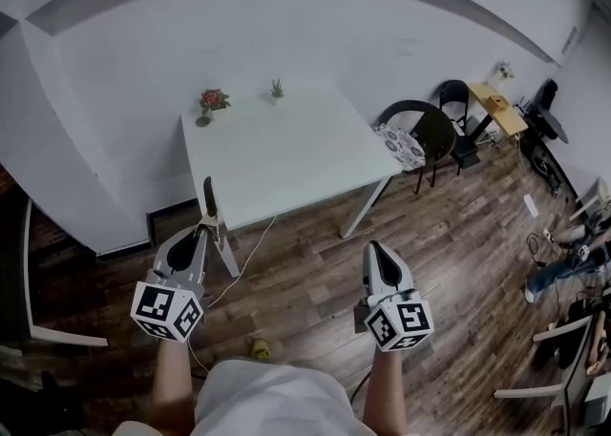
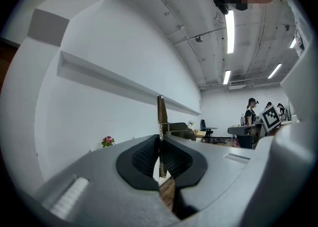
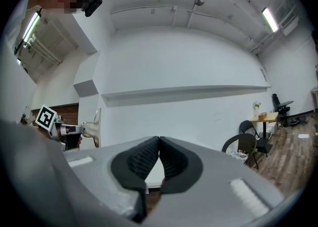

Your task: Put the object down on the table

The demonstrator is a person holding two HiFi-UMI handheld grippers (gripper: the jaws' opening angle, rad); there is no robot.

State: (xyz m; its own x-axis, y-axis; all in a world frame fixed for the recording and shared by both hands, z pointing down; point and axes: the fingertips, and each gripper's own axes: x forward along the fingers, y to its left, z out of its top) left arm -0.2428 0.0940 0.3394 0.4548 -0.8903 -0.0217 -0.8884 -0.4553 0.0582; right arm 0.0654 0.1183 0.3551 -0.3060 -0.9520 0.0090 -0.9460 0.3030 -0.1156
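Observation:
My left gripper (image 1: 203,227) is shut on a thin flat-bladed tool (image 1: 208,197), whose dark blade sticks out forward past the fingertips. In the left gripper view the tool (image 2: 161,112) stands edge-on and upright, clamped between the black pads (image 2: 144,159). The right gripper view shows the same tool (image 3: 94,127) from the side, at the left. My right gripper (image 1: 372,248) is shut with nothing in it; its pads (image 3: 171,159) meet at the tips. Both grippers hang over the wooden floor, short of the white table (image 1: 286,153), which lies ahead.
A pot of red flowers (image 1: 211,100) and a small green plant (image 1: 276,90) stand at the table's far edge by the wall. Dark chairs (image 1: 418,138) and a small wooden table (image 1: 496,105) are at the right. A cable (image 1: 250,253) runs over the floor.

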